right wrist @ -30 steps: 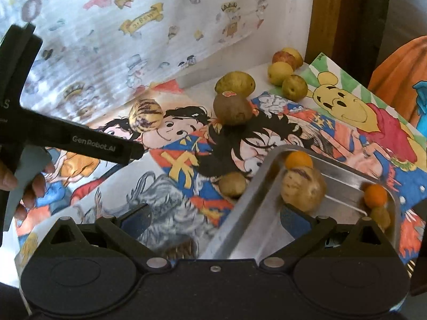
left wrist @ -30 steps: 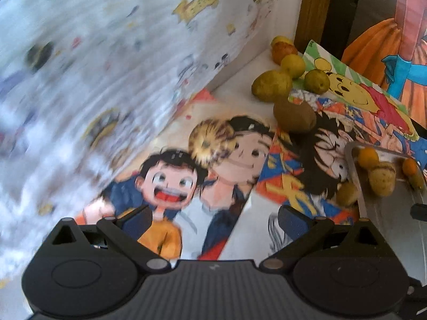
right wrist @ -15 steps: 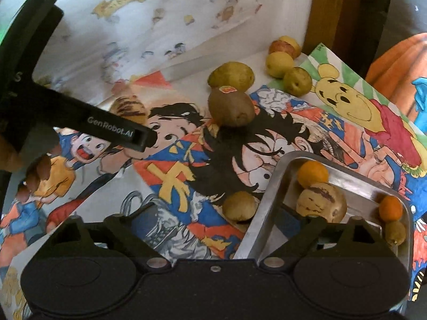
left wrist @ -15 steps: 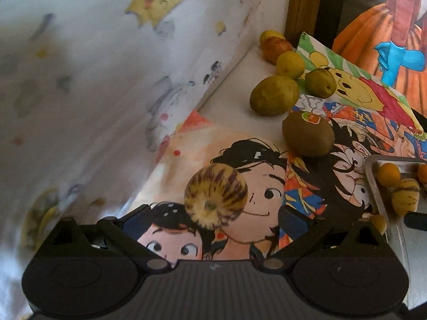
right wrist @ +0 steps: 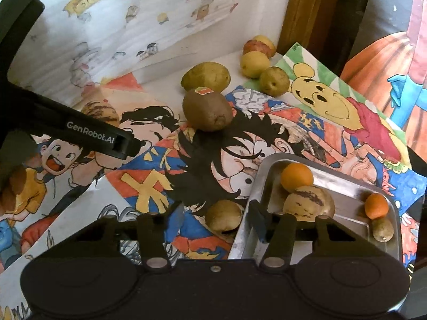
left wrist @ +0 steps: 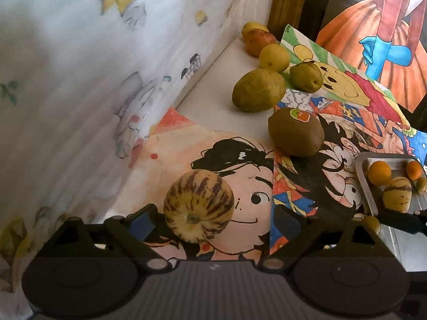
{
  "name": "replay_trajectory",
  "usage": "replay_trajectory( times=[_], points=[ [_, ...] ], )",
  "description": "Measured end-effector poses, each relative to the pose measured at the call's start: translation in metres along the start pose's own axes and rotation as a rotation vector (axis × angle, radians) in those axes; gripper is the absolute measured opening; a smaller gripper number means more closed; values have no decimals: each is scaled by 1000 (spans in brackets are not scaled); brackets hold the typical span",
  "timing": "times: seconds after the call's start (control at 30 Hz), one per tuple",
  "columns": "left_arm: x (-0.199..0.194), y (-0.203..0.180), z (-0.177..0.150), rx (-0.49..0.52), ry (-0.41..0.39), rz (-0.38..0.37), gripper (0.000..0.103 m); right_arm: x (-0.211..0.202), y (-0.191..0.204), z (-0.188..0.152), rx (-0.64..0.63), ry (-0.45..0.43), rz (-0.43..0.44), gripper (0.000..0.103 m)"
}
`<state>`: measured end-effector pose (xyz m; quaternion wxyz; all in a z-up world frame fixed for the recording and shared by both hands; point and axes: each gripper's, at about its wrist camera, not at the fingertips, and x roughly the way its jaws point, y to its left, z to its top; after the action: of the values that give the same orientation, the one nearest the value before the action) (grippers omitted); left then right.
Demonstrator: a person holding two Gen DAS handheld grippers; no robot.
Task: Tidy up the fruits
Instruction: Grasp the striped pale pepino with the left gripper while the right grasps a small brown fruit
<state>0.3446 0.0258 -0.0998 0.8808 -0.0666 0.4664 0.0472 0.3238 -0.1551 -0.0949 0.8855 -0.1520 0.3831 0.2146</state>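
Note:
A round yellow fruit with purple stripes lies on the cartoon posters between the fingers of my left gripper. Those jaws are closing but still stand wide; the right finger is clear of the fruit, so the gripper is open. In the right wrist view a small tan fruit sits beside the metal tray, between the fingers of my right gripper. These jaws are also closing, with gaps still showing on both sides. The tray holds two oranges, a striped fruit and a small tan one.
A kiwi with a sticker lies mid-poster. Behind it are a lemon-like fruit and several more near the wooden post. A printed cloth wall stands on the left. A hand holds the left tool's black arm.
The left gripper came forward and down, so the striped fruit now lies between its fingers. The right gripper moved up to the small tan fruit, and its fingers have narrowed around it.

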Motion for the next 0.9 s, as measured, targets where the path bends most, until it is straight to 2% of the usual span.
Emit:
replay_trajectory(
  times=[0.3,0.37,0.4,0.5,0.9],
  points=[
    [-2,0,0,7,-18,-26,82,-3,5,-1,12,0,-16,43],
    [-3,2,0,0,-23,-30,76,-4,6,-2,14,0,-12,40],
    [-4,2,0,-2,-25,-32,72,-4,6,-2,18,8,-5,36],
    [-4,3,0,5,-25,-38,58,-4,9,-7,19,20,1,32],
    [-9,-1,-5,16,-15,-52,56,-11,10,-13,34,24,21,32]
  ],
)
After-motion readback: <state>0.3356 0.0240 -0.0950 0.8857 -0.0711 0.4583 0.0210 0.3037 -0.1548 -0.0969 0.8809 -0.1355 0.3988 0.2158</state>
